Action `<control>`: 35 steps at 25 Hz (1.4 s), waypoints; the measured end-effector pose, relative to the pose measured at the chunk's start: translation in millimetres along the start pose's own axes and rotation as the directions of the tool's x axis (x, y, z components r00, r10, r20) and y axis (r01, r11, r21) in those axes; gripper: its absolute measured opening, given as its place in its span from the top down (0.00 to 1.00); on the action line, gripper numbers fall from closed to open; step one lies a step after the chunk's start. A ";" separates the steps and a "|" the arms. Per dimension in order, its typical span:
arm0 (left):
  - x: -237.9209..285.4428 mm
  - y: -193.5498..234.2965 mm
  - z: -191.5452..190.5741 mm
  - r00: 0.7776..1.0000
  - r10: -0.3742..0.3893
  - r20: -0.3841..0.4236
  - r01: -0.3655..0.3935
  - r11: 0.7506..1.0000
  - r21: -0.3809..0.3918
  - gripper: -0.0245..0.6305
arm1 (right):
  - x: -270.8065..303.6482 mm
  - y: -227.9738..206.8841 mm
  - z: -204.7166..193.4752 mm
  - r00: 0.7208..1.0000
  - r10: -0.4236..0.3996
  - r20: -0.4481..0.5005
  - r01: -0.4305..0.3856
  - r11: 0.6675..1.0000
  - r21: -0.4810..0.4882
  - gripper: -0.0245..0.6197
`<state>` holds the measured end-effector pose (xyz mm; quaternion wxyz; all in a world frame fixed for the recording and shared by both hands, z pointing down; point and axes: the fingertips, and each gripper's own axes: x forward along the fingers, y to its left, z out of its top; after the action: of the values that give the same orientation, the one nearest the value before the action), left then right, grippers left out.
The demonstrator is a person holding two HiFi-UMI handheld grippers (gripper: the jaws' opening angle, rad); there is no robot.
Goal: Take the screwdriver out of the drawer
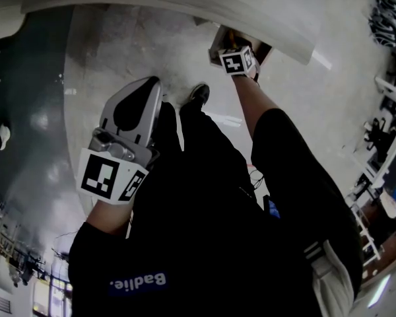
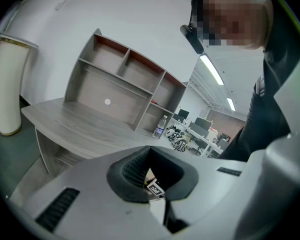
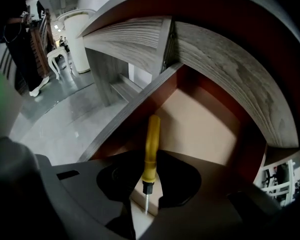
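The screwdriver [image 3: 151, 139] has a yellow handle, a black collar and a thin steel shaft. It lies on the pale floor of the open drawer [image 3: 205, 124], in the right gripper view. My right gripper [image 3: 151, 153] points steeply down into the drawer, and its two fingertips close against the handle from both sides. In the head view only the marker cube of the right gripper [image 1: 238, 61] shows at the drawer [image 1: 219, 39]; the screwdriver is hidden there. My left gripper [image 1: 155, 81] hangs lower left over the floor, tips together and holding nothing; in its own view the left gripper [image 2: 150, 148] faces the desk.
A grey wooden desk [image 2: 75, 124] carries a shelf unit [image 2: 120, 79] and a water bottle [image 2: 160, 126]. A white column [image 2: 10, 89] stands to its left. The curved desk edge [image 1: 185, 2] overhangs the drawer. The person's legs and shoe [image 1: 198, 94] stand on the glossy floor.
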<state>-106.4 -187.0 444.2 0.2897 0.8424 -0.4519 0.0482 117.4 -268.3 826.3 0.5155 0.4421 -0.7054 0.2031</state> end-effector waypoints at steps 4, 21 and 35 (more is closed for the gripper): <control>-2.8 -2.8 -0.7 1.000 -0.010 0.008 0.010 1.000 -0.007 0.97 | -5.4 0.3 -3.7 1.000 0.007 -0.018 -0.007 1.000 -0.011 0.81; -5.6 -60.2 33.7 0.989 -0.135 0.062 0.132 0.990 0.047 0.97 | -103.9 0.6 13.1 0.993 0.026 0.116 -0.040 0.993 0.114 0.81; -6.7 -113.0 39.9 0.971 -0.237 0.023 0.234 0.967 0.106 0.97 | -222.7 2.6 43.5 0.940 0.044 0.339 -0.110 0.978 0.176 0.81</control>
<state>-28.3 -155.4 358.7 0.2417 0.9045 -0.3506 0.0215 108.6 -207.0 608.0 0.3352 0.4897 -0.7763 0.2125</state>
